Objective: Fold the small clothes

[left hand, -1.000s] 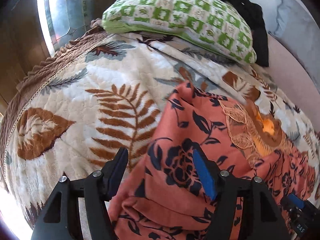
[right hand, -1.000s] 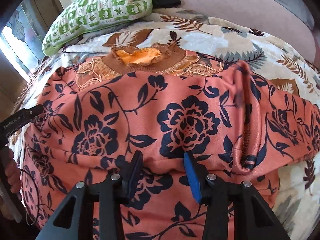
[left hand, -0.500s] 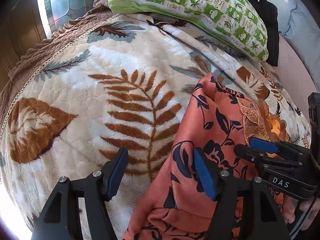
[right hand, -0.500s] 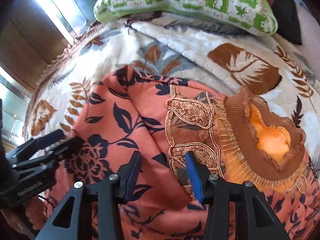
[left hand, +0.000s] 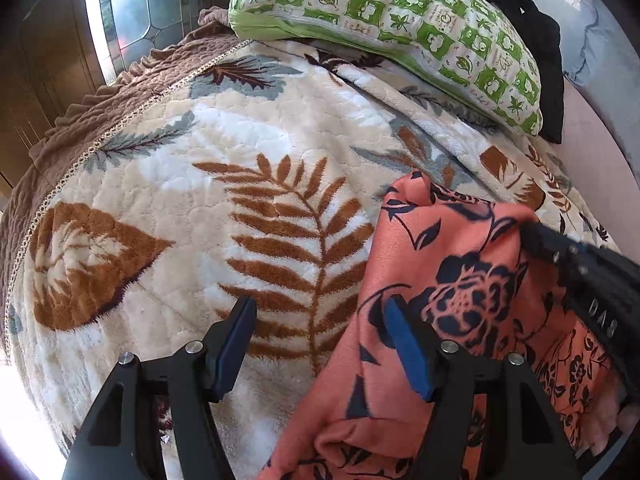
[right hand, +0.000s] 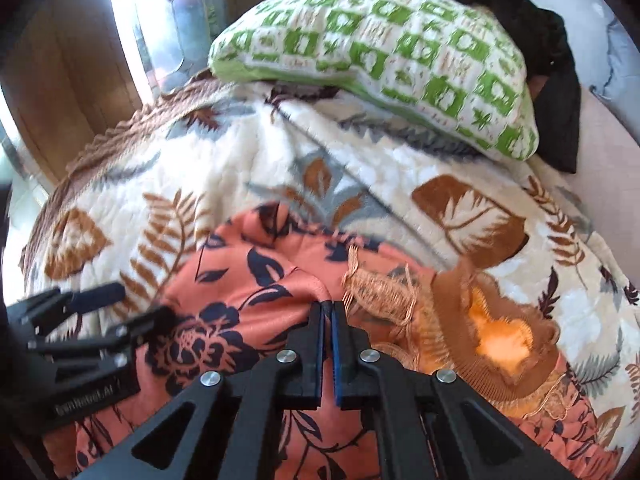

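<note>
**Right tongs pinch the floral garment on the bed**

The salmon-orange garment with dark navy flowers (right hand: pixel 248 312) lies bunched on the cream fleece blanket with brown fern leaves (left hand: pixel 240 208) covering the bed. The right tongs (right hand: pixel 327 308) are pressed together on a raised fold near its brown ribbed collar (right hand: pixel 500 320). The left tongs (left hand: pixel 320 320) stand wide apart, straddling the garment's left edge. A green-and-white checked pillow (left hand: pixel 400 16) rests beyond.
</note>
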Action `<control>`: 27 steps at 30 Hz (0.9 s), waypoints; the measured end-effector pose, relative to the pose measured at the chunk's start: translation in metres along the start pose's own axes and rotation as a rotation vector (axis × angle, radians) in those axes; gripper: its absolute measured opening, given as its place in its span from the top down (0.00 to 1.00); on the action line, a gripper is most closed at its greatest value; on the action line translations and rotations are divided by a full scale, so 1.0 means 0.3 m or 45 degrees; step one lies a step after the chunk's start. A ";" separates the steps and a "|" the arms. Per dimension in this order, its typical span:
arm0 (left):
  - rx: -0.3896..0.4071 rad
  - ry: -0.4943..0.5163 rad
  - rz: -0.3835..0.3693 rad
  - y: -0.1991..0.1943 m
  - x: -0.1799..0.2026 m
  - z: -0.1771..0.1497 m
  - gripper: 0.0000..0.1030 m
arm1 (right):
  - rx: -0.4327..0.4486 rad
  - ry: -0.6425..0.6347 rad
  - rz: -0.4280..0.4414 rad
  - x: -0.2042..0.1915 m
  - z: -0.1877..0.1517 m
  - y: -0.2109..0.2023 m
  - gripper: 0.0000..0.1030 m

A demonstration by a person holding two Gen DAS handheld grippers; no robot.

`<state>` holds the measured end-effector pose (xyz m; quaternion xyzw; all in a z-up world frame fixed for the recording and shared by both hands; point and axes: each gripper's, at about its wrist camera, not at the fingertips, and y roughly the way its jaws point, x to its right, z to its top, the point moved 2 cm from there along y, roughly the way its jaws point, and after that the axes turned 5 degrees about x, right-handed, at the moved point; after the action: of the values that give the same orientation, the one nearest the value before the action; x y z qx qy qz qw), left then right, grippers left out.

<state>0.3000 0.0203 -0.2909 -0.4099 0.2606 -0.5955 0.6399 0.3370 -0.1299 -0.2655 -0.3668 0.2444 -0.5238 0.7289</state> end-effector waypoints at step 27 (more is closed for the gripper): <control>0.142 0.425 -0.025 -0.037 0.360 -0.090 0.28 | 0.572 1.997 -0.086 1.111 -1.166 -0.695 0.22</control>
<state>0.2885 -0.0905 -0.2790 -0.2718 0.3259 -0.6750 0.6036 0.0667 -0.5795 -0.3051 0.2544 0.5614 -0.6864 0.3859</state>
